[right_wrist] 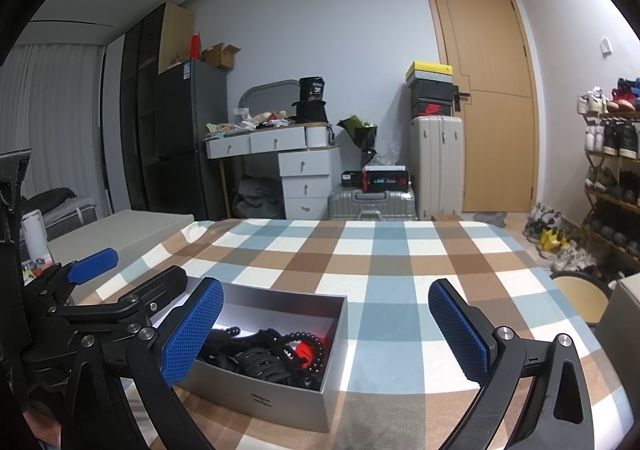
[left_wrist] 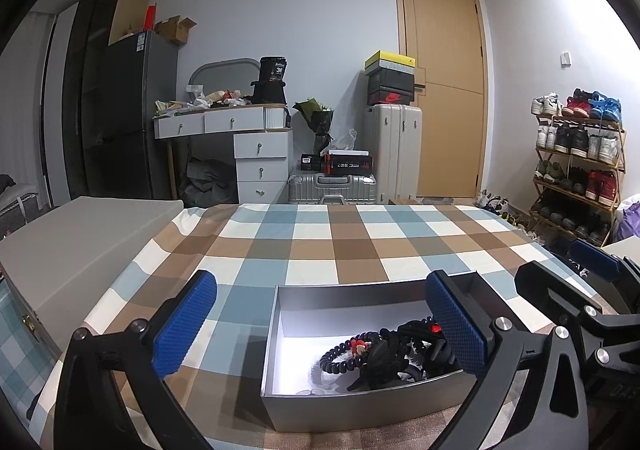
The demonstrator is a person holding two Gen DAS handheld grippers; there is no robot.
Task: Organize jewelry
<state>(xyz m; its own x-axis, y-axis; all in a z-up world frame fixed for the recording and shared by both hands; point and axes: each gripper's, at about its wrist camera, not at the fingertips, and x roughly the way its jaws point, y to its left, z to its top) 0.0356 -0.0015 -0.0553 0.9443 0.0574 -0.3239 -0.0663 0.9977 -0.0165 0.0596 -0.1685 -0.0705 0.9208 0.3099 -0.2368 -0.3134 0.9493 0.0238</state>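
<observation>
The left gripper [left_wrist: 320,326] was spread wide, its blue pads pressing on nothing. Between its fingers, offset toward the right one, sat the open grey box [left_wrist: 280,334] on the checked tablecloth [left_wrist: 312,246]. In the left wrist view the box's long axis ran roughly across the frame, its near wall close to the camera and its far wall tilted slightly up to the right. The right finger's pad overlapped the box's right end. Inside, toward the right half, lay the jewelry [left_wrist: 380,358]: a tangle of black beaded strings with small red pieces; the left half of the box floor was bare white.

The right gripper [right_wrist: 326,330] was also released and empty. In its view the box [right_wrist: 256,402] lay to the lower left, beside the left finger, with a corner pointing toward the camera.

Beyond the table stood a white dresser [left_wrist: 260,150], suitcases [left_wrist: 392,150], a wooden door [left_wrist: 444,90] and a shoe rack [left_wrist: 576,170].
</observation>
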